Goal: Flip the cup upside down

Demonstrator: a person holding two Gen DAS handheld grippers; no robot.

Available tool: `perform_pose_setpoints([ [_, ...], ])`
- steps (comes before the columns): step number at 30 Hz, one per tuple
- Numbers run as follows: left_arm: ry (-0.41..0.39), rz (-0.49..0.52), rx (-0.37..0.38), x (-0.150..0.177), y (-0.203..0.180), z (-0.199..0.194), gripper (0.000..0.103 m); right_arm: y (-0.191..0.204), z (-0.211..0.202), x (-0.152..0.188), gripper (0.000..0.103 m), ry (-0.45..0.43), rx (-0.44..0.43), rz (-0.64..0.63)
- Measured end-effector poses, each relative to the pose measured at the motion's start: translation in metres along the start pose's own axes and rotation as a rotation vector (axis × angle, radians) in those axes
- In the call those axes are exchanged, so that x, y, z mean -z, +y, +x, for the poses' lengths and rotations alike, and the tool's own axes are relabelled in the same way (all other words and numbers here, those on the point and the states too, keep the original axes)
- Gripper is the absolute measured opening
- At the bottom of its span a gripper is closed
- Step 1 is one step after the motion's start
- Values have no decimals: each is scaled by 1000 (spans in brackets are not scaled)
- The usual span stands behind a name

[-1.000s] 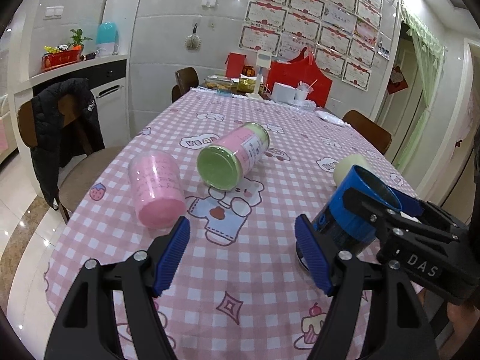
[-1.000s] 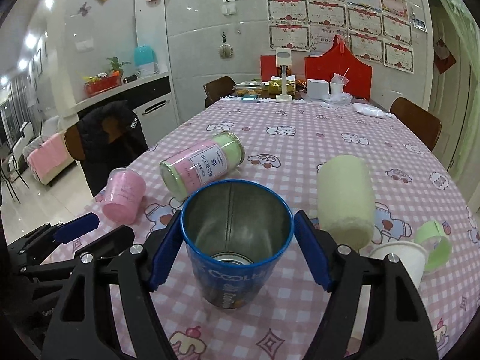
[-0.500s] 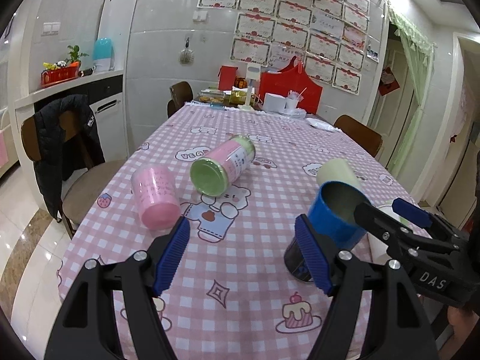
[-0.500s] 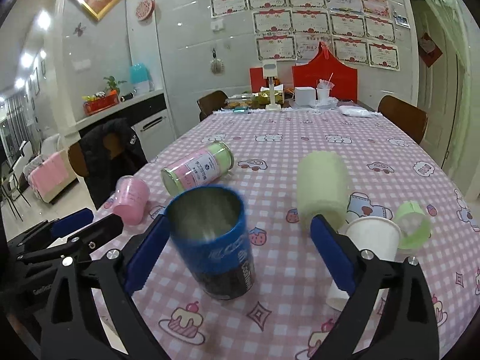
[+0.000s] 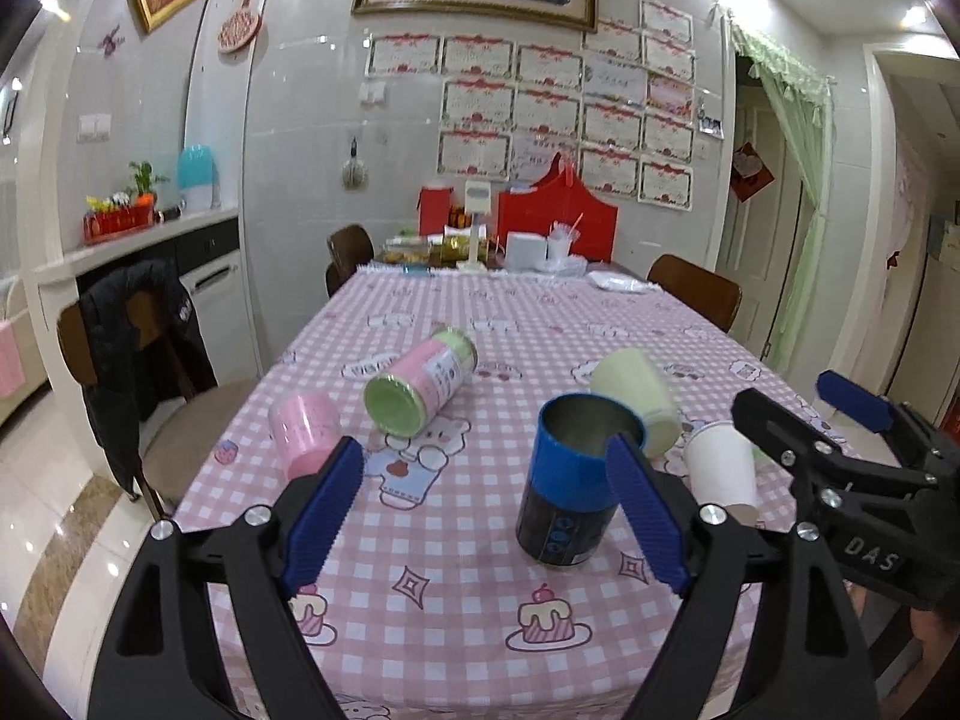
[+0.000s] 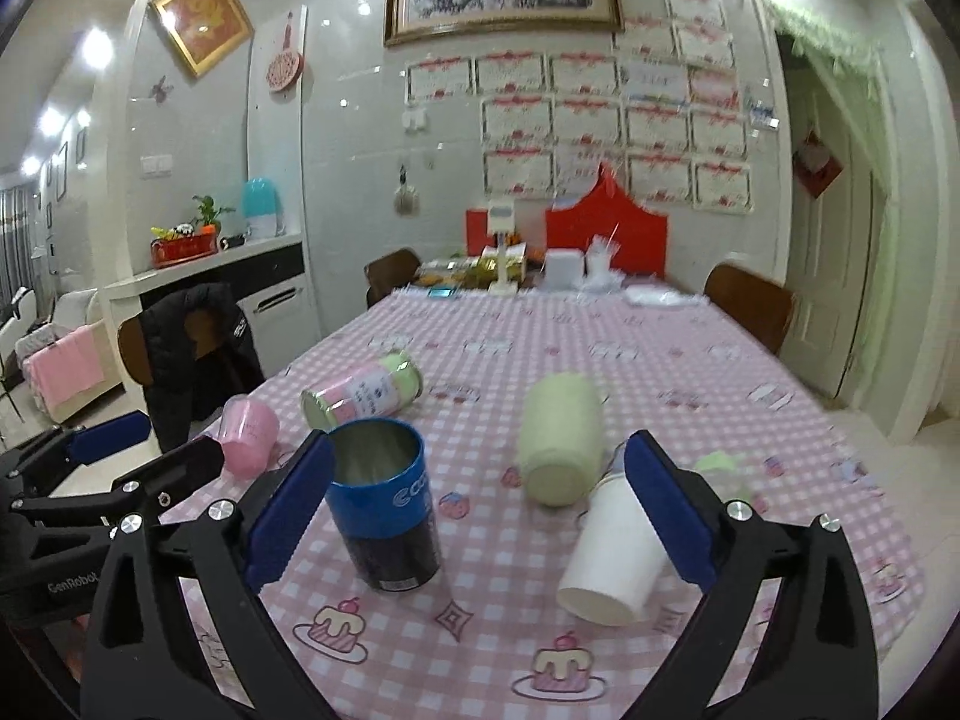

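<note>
Tablecloth (image 5: 480,618), pink check, fills mid-frame; chair (image 5: 150,348) with jacket at left edge. Left gripper (image 5: 489,516) gapes wide, empty. Blue cup (image 6: 384,516) stands upright at centre-left; right gripper (image 6: 480,510) wide open, holding nothing. White cup (image 6: 612,558) lies lower right.

"DAS" marks the right tool (image 5: 864,414); "GenRobot" marks the left tool (image 6: 150,438).

Left gripper (image 5: 489,513): black plastic frame, triangular cutouts, silver screws, blue ribbed pads (image 5: 321,507). Right gripper (image 6: 480,519): same build, smooth blue pads (image 6: 672,507). White markings on the bodies: "GenRobot" on left, "DAS" on right.
</note>
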State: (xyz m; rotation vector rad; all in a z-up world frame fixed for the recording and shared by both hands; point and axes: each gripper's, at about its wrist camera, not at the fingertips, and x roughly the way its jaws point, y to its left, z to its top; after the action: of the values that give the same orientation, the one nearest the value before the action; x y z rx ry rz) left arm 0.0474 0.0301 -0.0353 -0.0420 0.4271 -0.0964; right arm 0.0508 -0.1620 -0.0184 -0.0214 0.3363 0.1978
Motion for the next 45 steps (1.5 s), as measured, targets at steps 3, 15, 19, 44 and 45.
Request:
perform_pose_setpoints([
  [3,-42,11,-13,-4,-5,-14,83,0,-15,-2,95,-37,2,-14],
  [15,-164,66,-54,-10,-23,-47,83,-1,-36,-4,95,-109,26,-38],
  [19,-192,76,-63,-11,-26,-50,83,-4,-38,-2,95,-115,24,-28],
  [44,-286,102,-104,-8,-35,-59,83,-7,-46,3,95,-158,42,-35],
  [45,-286,102,-105,-8,-35,-59,83,-6,-45,3,95,-159,43,-36],
])
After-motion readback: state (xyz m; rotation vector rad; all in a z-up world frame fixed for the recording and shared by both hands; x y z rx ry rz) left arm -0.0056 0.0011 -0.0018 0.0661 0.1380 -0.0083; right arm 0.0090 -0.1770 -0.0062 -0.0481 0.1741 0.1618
